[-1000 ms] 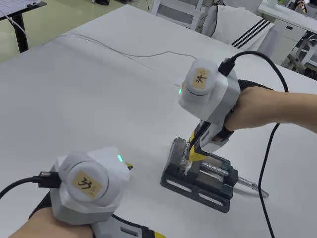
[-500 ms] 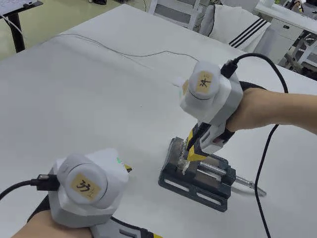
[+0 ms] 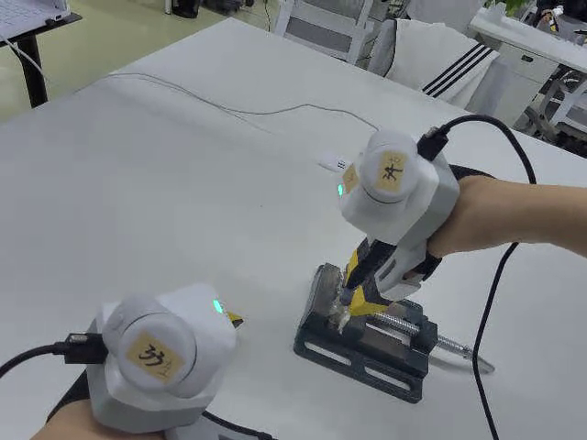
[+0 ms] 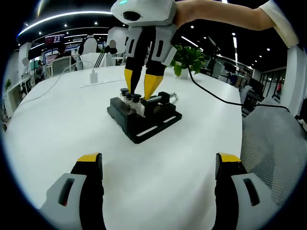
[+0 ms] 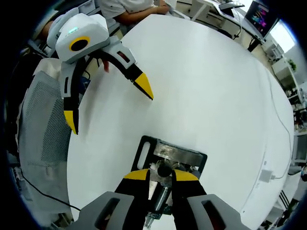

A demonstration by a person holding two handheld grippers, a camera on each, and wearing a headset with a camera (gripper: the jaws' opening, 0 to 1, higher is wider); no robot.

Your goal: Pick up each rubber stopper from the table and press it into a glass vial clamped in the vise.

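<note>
A dark vise stands on the white table with small glass vials clamped in its jaws, several capped dark. My right gripper points down onto the vise top, shut on a dark rubber stopper that sits over a vial mouth. The left gripper view has the right gripper coming down from above onto the vials. My left gripper hovers low at the near left, open and holding nothing, a good way from the vise. From the right gripper's camera, the left gripper is at upper left.
The vise's screw handle sticks out to the right. A thin white cable runs over the far table to a white adapter. Chairs stand beyond the far edge. A black cable trails from the right gripper.
The head camera has shifted a little. My right gripper stays on the vise top, set slightly lower and more to the right. The left gripper has sunk slightly in view.
</note>
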